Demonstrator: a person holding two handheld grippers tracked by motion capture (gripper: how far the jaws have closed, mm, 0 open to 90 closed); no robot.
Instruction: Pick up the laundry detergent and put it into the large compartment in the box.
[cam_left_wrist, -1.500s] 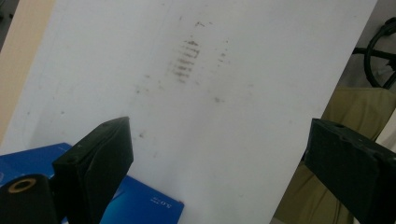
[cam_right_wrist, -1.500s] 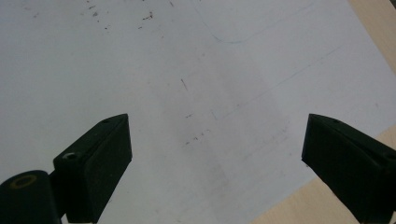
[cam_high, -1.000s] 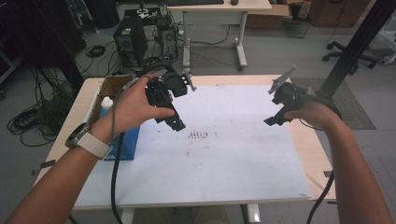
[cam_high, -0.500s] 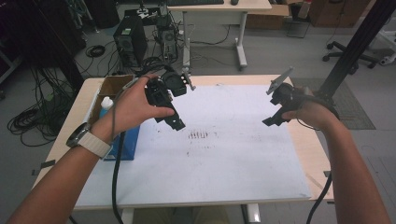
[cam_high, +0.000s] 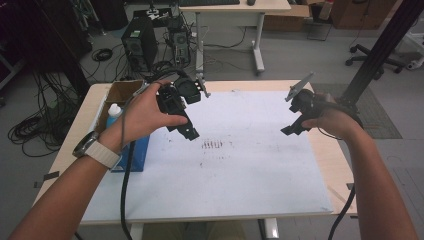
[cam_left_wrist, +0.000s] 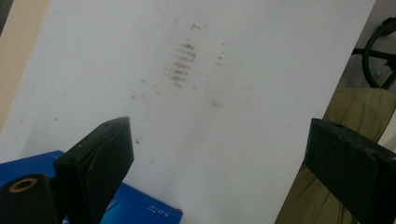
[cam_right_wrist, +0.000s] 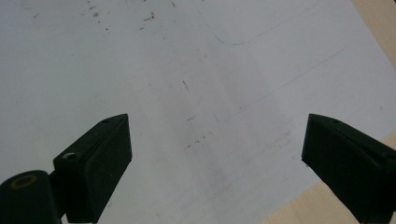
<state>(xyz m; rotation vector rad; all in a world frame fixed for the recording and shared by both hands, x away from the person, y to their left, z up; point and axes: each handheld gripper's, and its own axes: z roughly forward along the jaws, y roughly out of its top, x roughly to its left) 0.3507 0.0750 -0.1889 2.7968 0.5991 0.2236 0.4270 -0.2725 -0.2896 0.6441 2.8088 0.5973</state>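
Note:
A white sheet (cam_high: 240, 150) with dark smudges (cam_high: 214, 144) near its middle covers most of the wooden table (cam_high: 330, 150). My left gripper (cam_high: 186, 129) hangs above the sheet's left part, held in a hand with a watch on the wrist. Its jaws stand wide apart with nothing between them, and in the left gripper view the left gripper (cam_left_wrist: 219, 135) looks down on the smudges (cam_left_wrist: 181, 63). My right gripper (cam_high: 291, 127) hovers over the sheet's right edge, also open and empty. In its own view the right gripper (cam_right_wrist: 217, 135) sits over bare sheet (cam_right_wrist: 187, 70).
A blue box (cam_high: 137, 150) lies at the table's left edge, with its corner (cam_left_wrist: 135, 207) beside my left jaw. A white bottle with a blue cap (cam_high: 114, 114) and a cardboard box (cam_high: 122, 91) stand behind it. Computer towers (cam_high: 140, 47), cables and a desk are on the floor beyond.

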